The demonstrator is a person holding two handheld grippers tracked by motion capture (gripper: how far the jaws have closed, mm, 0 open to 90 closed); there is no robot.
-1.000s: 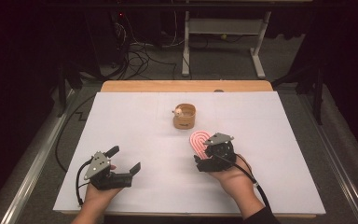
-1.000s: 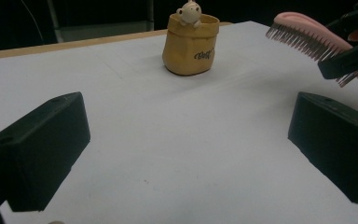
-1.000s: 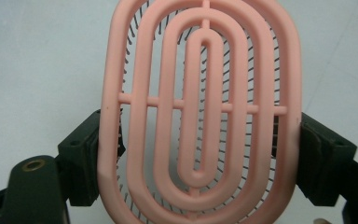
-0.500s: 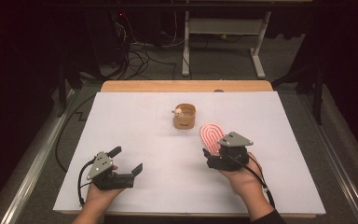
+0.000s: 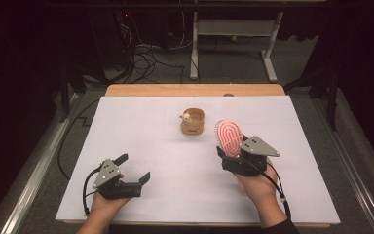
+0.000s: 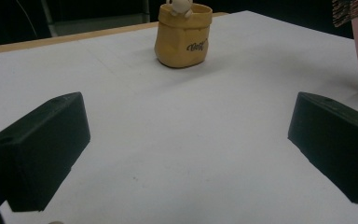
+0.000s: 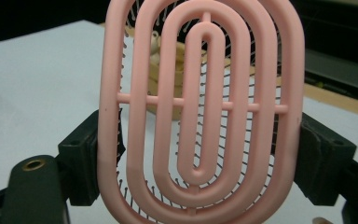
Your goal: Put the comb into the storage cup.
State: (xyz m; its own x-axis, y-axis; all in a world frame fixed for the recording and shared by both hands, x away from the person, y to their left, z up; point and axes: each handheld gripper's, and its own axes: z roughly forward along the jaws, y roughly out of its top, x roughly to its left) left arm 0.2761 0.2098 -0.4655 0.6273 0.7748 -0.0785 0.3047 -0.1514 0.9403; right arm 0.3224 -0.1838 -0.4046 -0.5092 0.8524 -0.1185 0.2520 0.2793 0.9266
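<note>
Pink brush (image 5: 229, 138) clamped in right tongs (image 5: 233, 158) | left tongs (image 5: 132, 171) apart | yellow pot (image 6: 183, 36) script unreadable

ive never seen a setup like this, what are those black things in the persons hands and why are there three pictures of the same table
A person sits at a table covered in white and holds a hand-operated gripper in each hand, each with two black jaws. One picture comes from a fixed camera above, looking forward and down. The other two come from small cameras riding on the grippers, looking along their jaws.

On the table stands a small tan pot with a little pale figure at its rim; the left gripper view shows it too.

The left gripper is open and holds nothing, low over the table's near part. The right gripper is shut on a pink hairbrush, gripping the sides of its oval head. In the right gripper view the brush's open ribbed back faces the camera, bristles pointing away.
</note>
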